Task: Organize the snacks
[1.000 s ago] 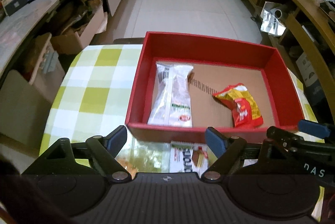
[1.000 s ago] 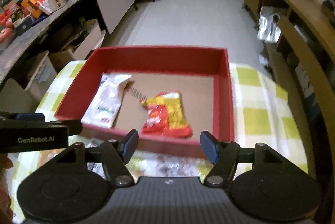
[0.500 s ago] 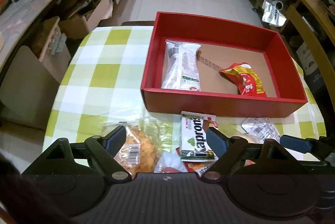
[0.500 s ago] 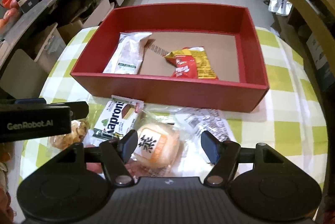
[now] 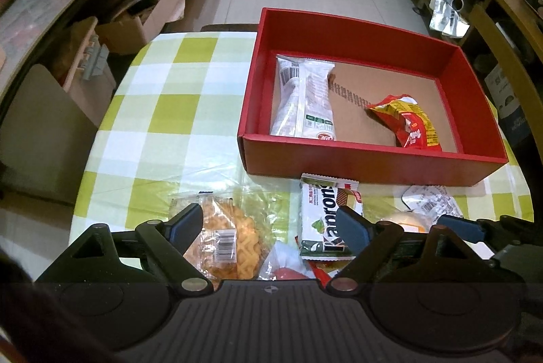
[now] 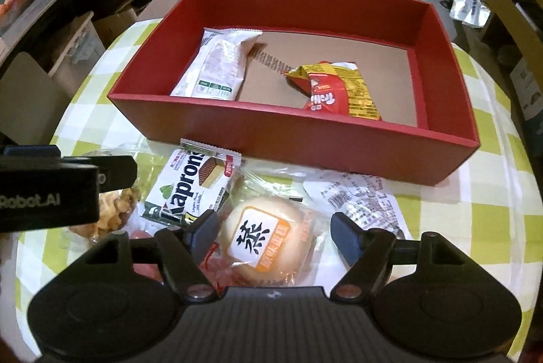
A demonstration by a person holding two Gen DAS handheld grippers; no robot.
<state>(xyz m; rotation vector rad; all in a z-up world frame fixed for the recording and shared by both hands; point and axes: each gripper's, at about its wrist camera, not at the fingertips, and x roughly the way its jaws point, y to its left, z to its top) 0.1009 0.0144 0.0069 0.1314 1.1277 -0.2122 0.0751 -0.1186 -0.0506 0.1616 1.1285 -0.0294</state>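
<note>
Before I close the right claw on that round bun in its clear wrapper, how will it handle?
The bun looks puffy and soft, so it will probably squash under a hard squeeze. Its glossy wrapper is loose around it and may slip or crinkle first. It seems light for its size, and it sits between the open right claw fingers.

One red box (image 6: 305,139) holds two snacks: one white packet (image 6: 217,67) and one red-and-yellow bag (image 6: 339,89). In front of it lie one wafer pack (image 6: 190,189), one wrapped bun (image 6: 268,235) and one bag of fried crisps (image 5: 230,237). Two grippers.
</note>
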